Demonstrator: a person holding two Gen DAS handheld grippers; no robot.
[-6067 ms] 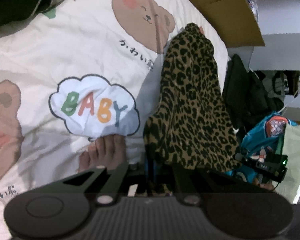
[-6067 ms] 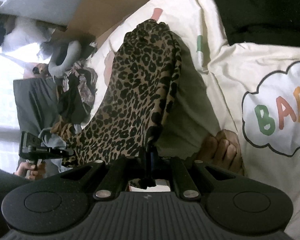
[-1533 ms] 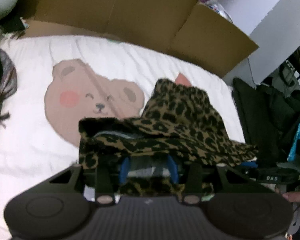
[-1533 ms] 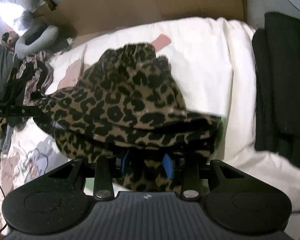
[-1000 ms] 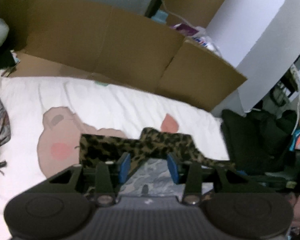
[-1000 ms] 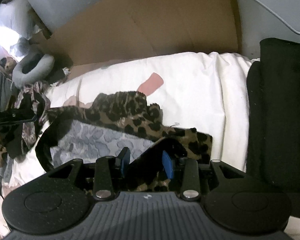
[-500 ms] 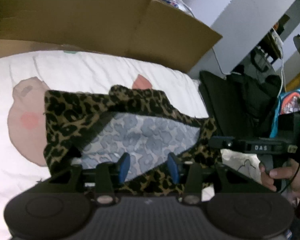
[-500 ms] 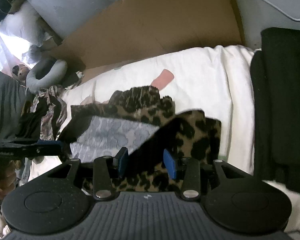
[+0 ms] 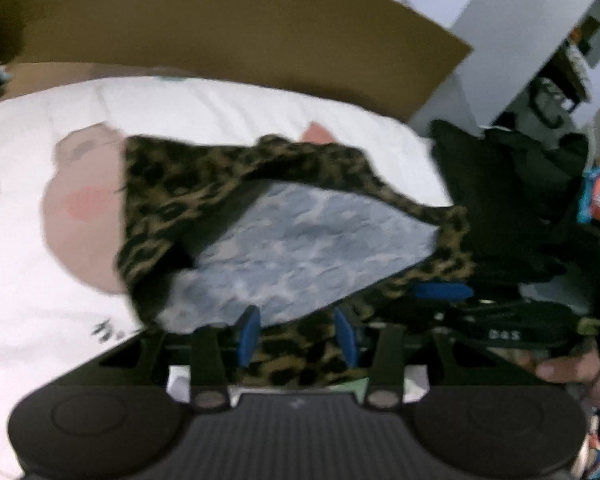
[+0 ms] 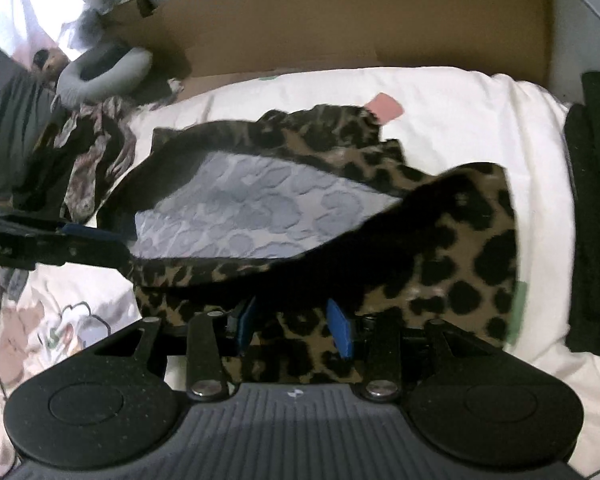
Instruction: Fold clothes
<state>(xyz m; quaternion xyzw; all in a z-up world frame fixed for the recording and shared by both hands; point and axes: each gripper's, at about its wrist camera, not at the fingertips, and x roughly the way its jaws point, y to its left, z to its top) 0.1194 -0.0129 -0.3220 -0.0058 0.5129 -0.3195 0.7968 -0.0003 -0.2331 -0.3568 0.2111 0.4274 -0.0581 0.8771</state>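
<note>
Left wrist view shows the leopard-print garment [image 9: 188, 184] lying on the bed [image 9: 28, 312], turned back so its pale blue-grey lining [image 9: 300, 248] faces up. The left hand-held gripper [image 9: 296, 338] stands with its blue pads spread and the near hem between them; whether the pads press the cloth I cannot tell. From the right wrist view the right hand-held gripper [image 10: 296, 328] is likewise spread, with patterned cloth draped over and between its pads, a flap lifted near it. I judge the folding to be partway: one portion is doubled over, but the edges are not squared and no tidy stack shows. The fabric looks soft and limp, brown with black spots outside. A dark garment [image 10: 596, 208] lies at the right, cardboard [image 10: 340, 16] at the far side.
</note>
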